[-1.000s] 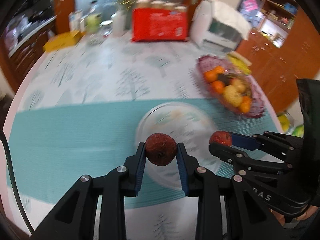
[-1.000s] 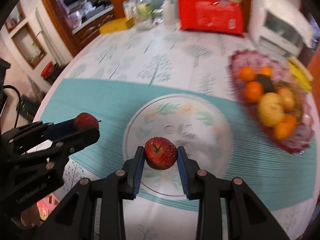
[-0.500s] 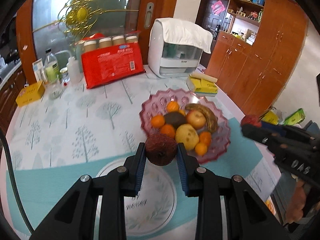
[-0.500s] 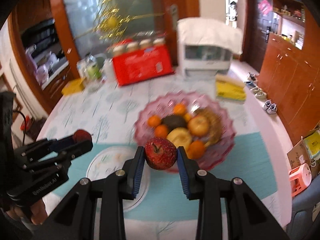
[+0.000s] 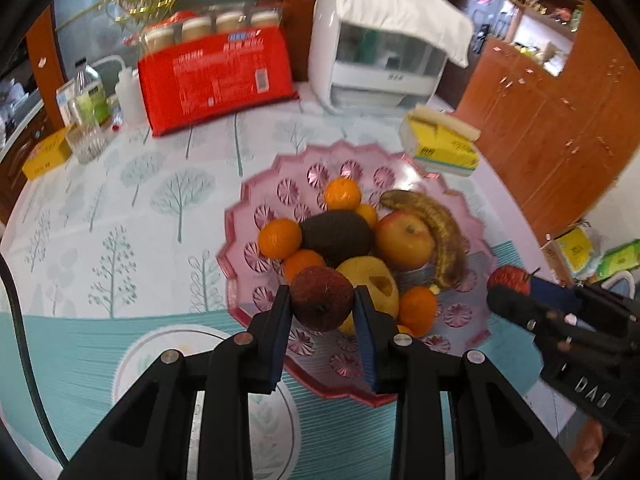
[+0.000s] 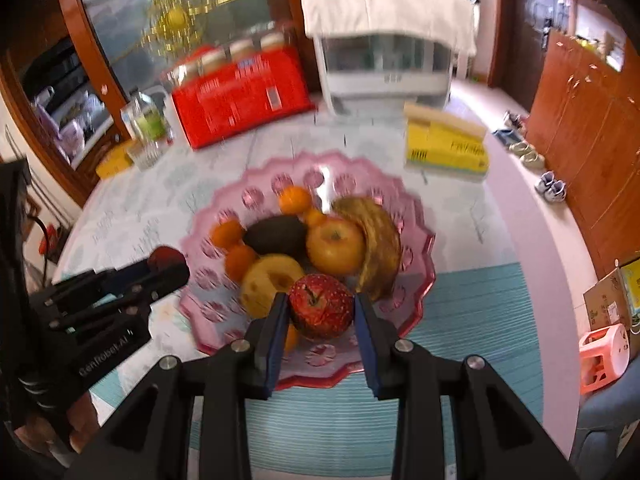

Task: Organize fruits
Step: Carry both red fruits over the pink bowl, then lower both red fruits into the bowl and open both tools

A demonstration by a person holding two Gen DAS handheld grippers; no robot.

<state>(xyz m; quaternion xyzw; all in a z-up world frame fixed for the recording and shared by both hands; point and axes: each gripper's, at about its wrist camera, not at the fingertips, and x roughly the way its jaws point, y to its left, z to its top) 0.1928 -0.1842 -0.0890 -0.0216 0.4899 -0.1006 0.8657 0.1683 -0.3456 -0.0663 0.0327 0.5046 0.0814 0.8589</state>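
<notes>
Left wrist footage is filled at its lower centre by the left gripper, whose two fingers are pressed against the sides of a dark red apple. That fruit is held above the near edge of a pink scalloped bowl, which sits at the middle of the frame on a tree-patterned tablecloth. Inside the bowl an avocado, a yellow-red apple, a spotted banana, a yellow pear and several oranges are piled together. A white patterned plate is partly seen at the lower left, on a teal mat. At the right edge the right gripper is seen from the side with a bright red apple at its tip.

From the right wrist view, the right gripper is seen clamped on the bright red apple, stem upward, over the near part of the bowl. The left gripper enters from the left with the dark red apple pinched at its tip. A red package, a white appliance and a yellow box are found along the top of the frame.
</notes>
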